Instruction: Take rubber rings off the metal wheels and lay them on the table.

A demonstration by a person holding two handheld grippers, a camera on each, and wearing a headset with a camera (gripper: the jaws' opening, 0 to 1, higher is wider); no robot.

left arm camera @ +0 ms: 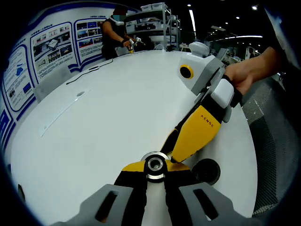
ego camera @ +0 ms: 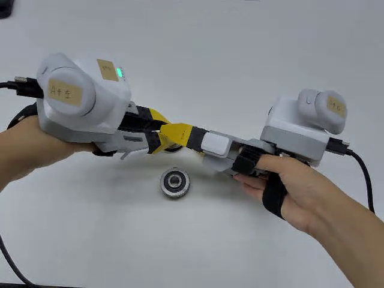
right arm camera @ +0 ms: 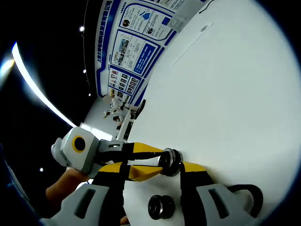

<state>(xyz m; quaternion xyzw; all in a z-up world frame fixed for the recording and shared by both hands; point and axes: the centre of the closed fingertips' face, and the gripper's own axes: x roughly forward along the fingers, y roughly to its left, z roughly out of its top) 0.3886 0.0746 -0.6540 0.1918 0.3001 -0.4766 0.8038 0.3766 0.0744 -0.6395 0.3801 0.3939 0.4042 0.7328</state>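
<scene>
Nearest the headset, the right hand [ego camera: 294, 189] is seen wrapped round its grip, with the right tool [right arm camera: 168, 169] pointed leftward and met nose to nose by the left tool [left arm camera: 155, 176] above the bench [ego camera: 240, 54]. One held wheel [left arm camera: 155, 167] is clenched between the left tool's yellow tips, hub face turned back toward that tool, so its axle is judged to run along the left tool's length. It is straddled by the right tool's jaws from the opposite side, one yellow jaw laid against its rim. Whether those jaws are pinched shut on anything cannot be told. Whether a rubber ring is on this wheel is too small to call. A loose wheel [ego camera: 175, 182] is left lying flat on the bench just below the meeting tips, nearer the person. The coming pull is judged to be made by the right tool, away along that axle line, against the left tool's hold.
</scene>
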